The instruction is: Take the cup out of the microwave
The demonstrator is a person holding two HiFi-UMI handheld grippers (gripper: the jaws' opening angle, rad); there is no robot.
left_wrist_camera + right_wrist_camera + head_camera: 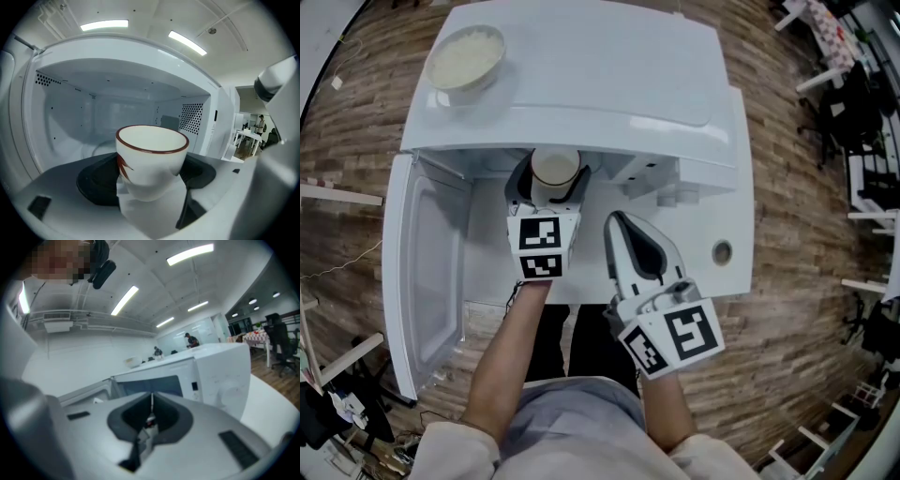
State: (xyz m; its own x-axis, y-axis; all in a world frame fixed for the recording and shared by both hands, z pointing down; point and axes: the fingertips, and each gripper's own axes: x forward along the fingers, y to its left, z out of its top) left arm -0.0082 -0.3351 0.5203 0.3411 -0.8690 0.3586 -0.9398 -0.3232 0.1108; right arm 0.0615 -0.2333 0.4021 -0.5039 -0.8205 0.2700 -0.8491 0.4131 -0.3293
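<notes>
A white cup (151, 159) with a dark red rim and red markings sits between the jaws of my left gripper (152, 180), which is shut on it. In the head view the cup (555, 169) is at the mouth of the white microwave (609, 84), just under its front edge, with the left gripper (546, 202) reaching in. The microwave cavity (117, 117) lies behind the cup. My right gripper (630, 234) is shut with nothing in it and hangs in front of the microwave, right of the left one. Its jaws (150, 420) meet along a thin line.
The microwave door (427, 272) stands open to the left. A white bowl (466, 58) with pale contents rests on the microwave's top at the left. The control knob (722, 251) is on the right panel. Wooden floor, chairs and desks surround the microwave.
</notes>
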